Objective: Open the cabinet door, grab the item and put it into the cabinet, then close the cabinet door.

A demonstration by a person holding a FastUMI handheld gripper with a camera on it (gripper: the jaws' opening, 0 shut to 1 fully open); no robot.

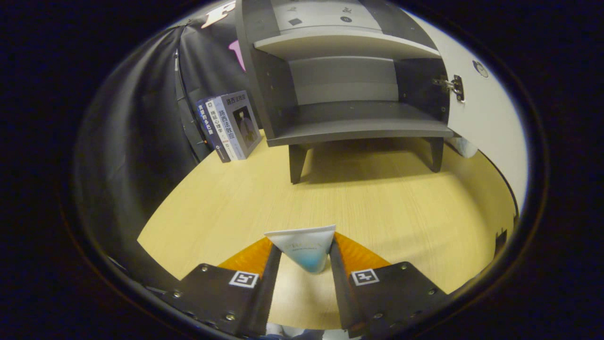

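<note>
Both fingers of the hand-held gripper [304, 257] clamp the tube [306, 246].

Books [230, 125]: left of the cabinet [349, 123]; Chinese characters down the spines and on the front cover, too small to read surely.
Tube [306, 248]: in front of the cabinet; faint print across the body, blurred.
Gripper [304, 243]: fingers pressed on the tube from both sides; square black-and-white marker [244, 278] on each, no letters.
Stickers [346, 19]: inside the cabinet, top back wall; unreadable.
</note>
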